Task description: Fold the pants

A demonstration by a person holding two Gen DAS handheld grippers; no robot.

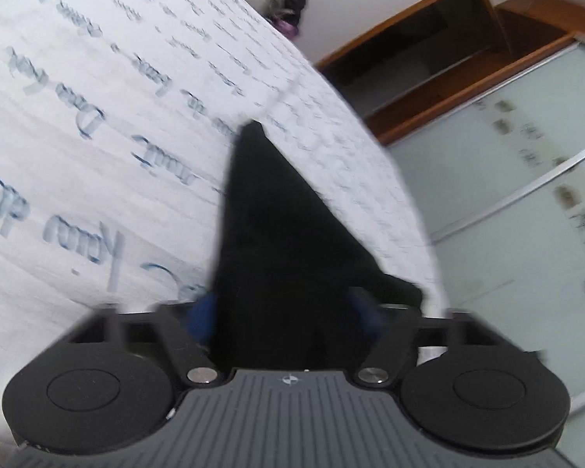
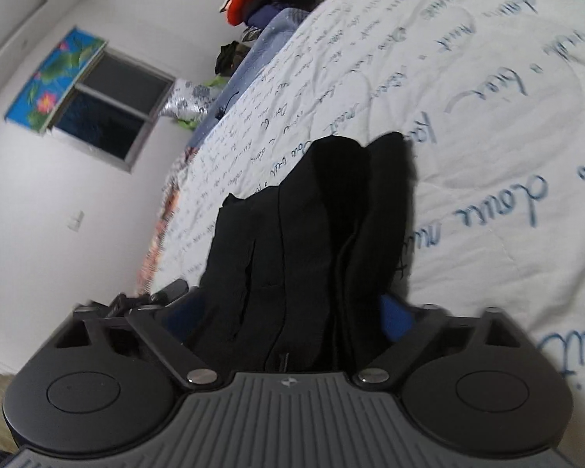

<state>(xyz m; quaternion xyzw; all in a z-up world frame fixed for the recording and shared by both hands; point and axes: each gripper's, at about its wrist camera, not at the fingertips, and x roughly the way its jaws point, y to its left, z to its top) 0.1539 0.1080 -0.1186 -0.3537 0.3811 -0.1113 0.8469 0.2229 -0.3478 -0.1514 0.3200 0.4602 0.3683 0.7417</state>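
The left gripper [image 1: 282, 312] has the black pants [image 1: 269, 234] between its blue pads; whether it squeezes them is hard to tell. The right gripper [image 2: 288, 312] has the pants [image 2: 312, 226] bunched between its pads too, grip also unclear. The pants lie near the edge of the bed [image 2: 468, 117], with lots of bare cover beyond.

You can see blue cursive handwriting printed in rows all over the white bedspread [image 1: 97, 78], but it is tilted, upside down in places and blurred, so hardly a word reads for certain. In your right wrist view the bedspread [image 2: 487, 78] shows the same script, no clearer. A small round emblem sits on each gripper's grey ribbed body, with no letters legible.
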